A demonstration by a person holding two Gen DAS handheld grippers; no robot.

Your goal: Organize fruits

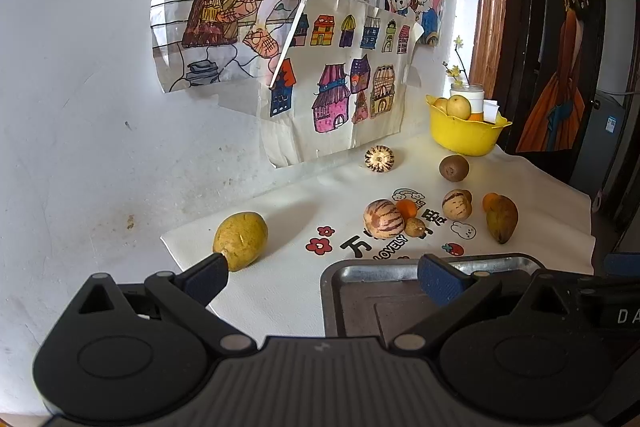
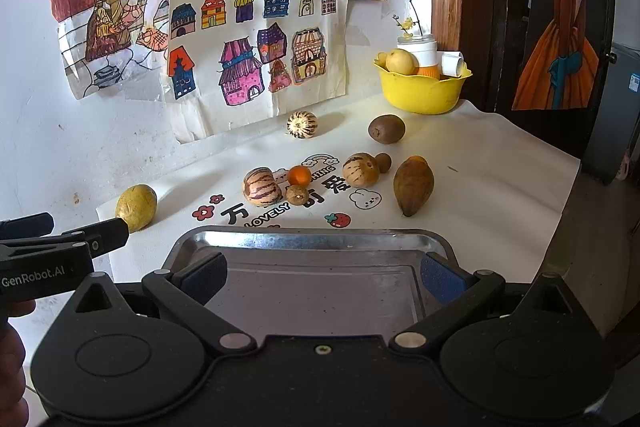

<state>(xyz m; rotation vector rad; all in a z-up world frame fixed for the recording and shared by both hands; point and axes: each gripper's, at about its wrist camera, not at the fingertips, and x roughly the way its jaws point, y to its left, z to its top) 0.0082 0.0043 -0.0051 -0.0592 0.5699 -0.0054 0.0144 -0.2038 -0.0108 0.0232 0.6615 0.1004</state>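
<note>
Fruits lie scattered on a white printed cloth [image 2: 480, 163]: a yellow mango [image 1: 240, 239] [image 2: 136, 207] at the left, striped melons [image 1: 383, 219] [image 2: 262, 186], a small orange [image 2: 299, 175], a kiwi [image 2: 386, 129], and a brownish mango [image 2: 413, 185] [image 1: 501, 219]. A metal tray [image 2: 316, 243] [image 1: 360, 291] sits at the near edge. My left gripper [image 1: 324, 279] is open, its left fingertip close beside the yellow mango. My right gripper [image 2: 324, 277] is open above the tray, holding nothing.
A yellow bowl [image 2: 420, 89] [image 1: 464, 133] holding pears and a white jar stands at the back right by the wall. Drawings [image 2: 256, 43] hang on the wall behind. A dark door frame borders the table's right side.
</note>
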